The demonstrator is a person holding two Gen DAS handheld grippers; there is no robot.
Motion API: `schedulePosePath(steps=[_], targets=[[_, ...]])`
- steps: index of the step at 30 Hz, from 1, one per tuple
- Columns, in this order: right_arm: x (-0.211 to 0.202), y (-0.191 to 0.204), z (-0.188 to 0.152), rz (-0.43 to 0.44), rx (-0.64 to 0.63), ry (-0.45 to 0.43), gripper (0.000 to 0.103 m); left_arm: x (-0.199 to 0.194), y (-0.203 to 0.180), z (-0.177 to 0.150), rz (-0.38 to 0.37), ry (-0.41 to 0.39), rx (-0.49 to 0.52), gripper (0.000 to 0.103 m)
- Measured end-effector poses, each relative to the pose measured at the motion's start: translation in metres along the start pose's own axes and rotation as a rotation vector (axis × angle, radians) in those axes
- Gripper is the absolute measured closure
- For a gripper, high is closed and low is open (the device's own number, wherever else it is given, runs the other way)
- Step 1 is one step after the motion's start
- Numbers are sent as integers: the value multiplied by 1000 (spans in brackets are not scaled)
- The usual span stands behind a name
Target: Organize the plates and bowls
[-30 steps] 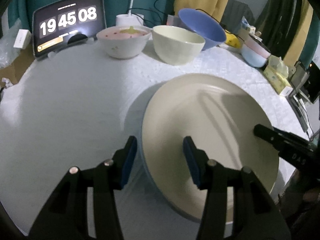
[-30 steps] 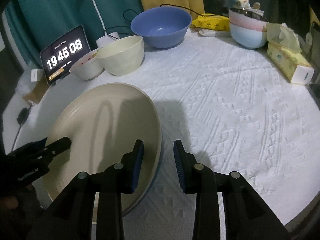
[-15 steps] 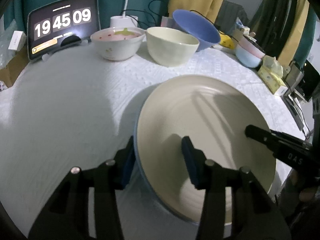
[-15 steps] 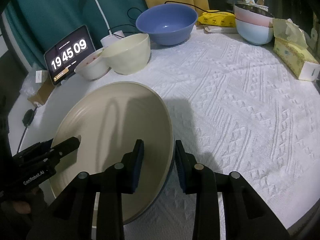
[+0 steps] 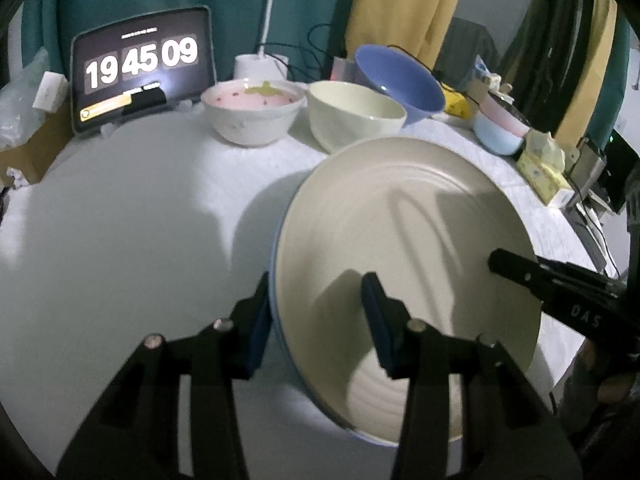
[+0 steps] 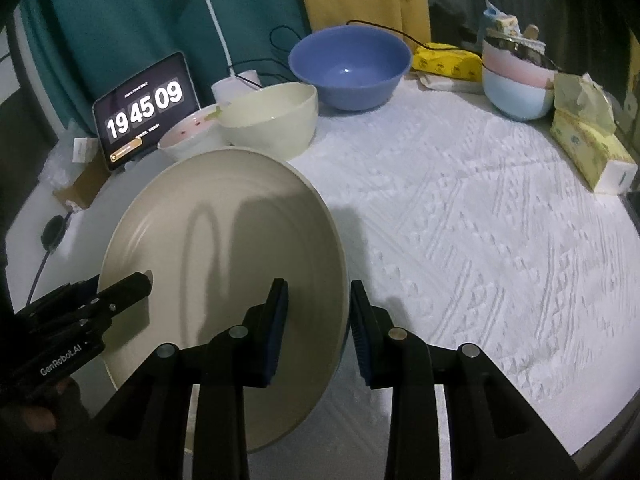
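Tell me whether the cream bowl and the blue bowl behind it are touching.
Cannot tell. In both wrist views the cream bowl overlaps the blue bowl where they would meet, so neither contact nor a gap shows plainly.

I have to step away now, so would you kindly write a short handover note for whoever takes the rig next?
Left gripper: jaws have just been closing and now straddle the near-left rim of the big cream plate, which looks gripped.
Right gripper: jaws clamp the plate's opposite rim.
Plate: tilted and apparently lifted off the white tablecloth, held from both sides.
Bowls at the back: a pink-lined bowl, a cream bowl and a blue bowl; two more stacked far right.
Done: plate picked up. Left: set it down, then group the loose bowls.
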State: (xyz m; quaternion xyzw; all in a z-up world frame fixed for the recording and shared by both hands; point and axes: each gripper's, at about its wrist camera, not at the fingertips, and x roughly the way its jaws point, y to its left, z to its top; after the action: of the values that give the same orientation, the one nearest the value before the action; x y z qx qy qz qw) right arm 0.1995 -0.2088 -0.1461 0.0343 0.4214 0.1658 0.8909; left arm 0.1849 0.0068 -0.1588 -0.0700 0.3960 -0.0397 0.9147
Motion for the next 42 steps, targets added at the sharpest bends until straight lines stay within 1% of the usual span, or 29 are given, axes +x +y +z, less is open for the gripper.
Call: schedulePosePath(steps=[12, 30, 36, 42], targets=[[9, 39, 20, 30, -72, -18, 70, -13, 33, 7, 45, -47, -53, 59], [48, 116, 44, 109, -183, -2, 70, -26, 111, 15, 140, -89, -152, 59], [70, 135, 49, 131, -202, 27, 70, -24, 135, 16, 174, -82, -180, 59], [87, 148, 56, 145, -216, 51, 70, -16, 152, 16, 191, -60, -203, 59]])
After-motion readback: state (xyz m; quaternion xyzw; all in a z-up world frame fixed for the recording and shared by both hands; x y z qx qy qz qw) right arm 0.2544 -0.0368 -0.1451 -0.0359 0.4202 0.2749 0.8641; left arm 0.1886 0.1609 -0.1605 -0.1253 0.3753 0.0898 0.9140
